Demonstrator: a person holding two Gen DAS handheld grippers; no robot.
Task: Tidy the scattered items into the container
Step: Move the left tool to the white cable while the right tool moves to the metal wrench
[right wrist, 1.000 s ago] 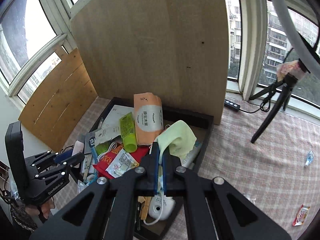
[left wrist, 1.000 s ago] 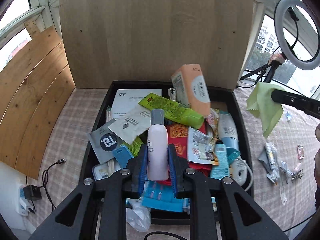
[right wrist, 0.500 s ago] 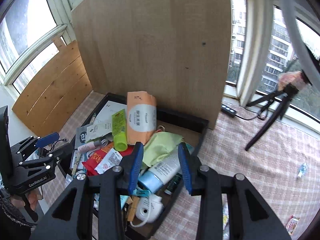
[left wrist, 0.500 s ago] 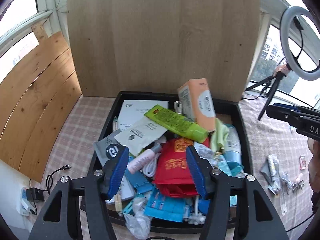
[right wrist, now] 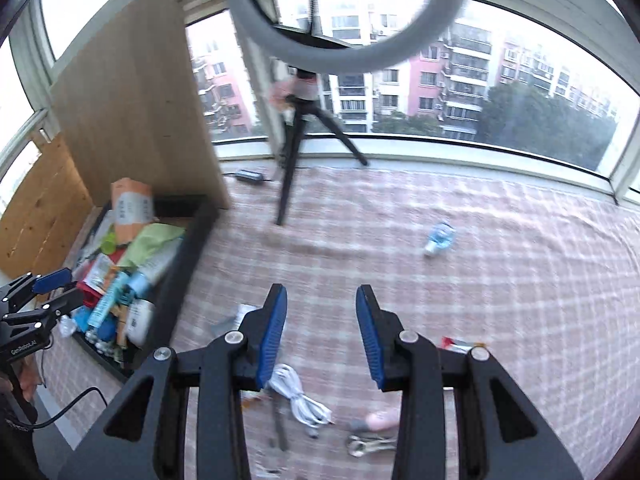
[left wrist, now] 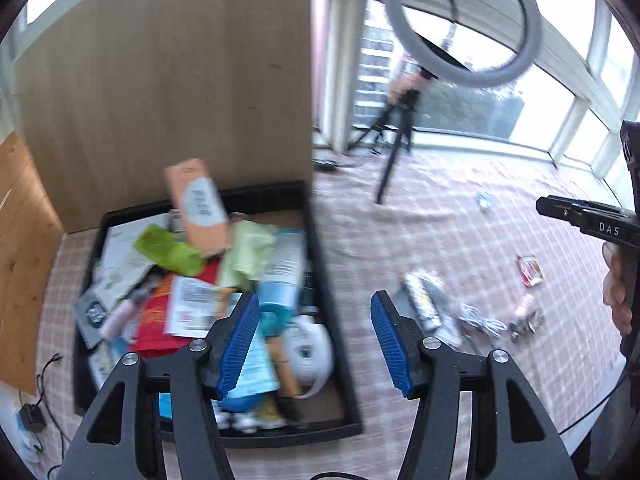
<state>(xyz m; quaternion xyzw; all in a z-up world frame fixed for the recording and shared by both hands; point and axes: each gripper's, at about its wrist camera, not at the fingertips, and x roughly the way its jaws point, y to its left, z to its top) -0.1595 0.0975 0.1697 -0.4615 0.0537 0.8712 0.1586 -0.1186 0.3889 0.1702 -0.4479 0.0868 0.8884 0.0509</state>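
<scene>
Left wrist view: left gripper [left wrist: 314, 344] wide, empty; right gripper [left wrist: 592, 220], right edge, reads "DAS". Right wrist view: right gripper wide, empty; "GenRobot.AI" lower left. Tray [left wrist: 332, 312] labels blurred.

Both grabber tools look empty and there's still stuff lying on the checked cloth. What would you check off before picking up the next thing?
1. Left gripper empty, fingers apart: ok.
2. Right gripper empty, fingers apart: ok.
3. Item within the right gripper's view: white cable lies just below its fingers: ok.
4. All items cleared off the cloth: small bottle and red packet remain out: not ok.
5. Room left in the black tray: piled high: cannot tell.
6. Sharp view for aiming: both pictures blurred: not ok.
</scene>
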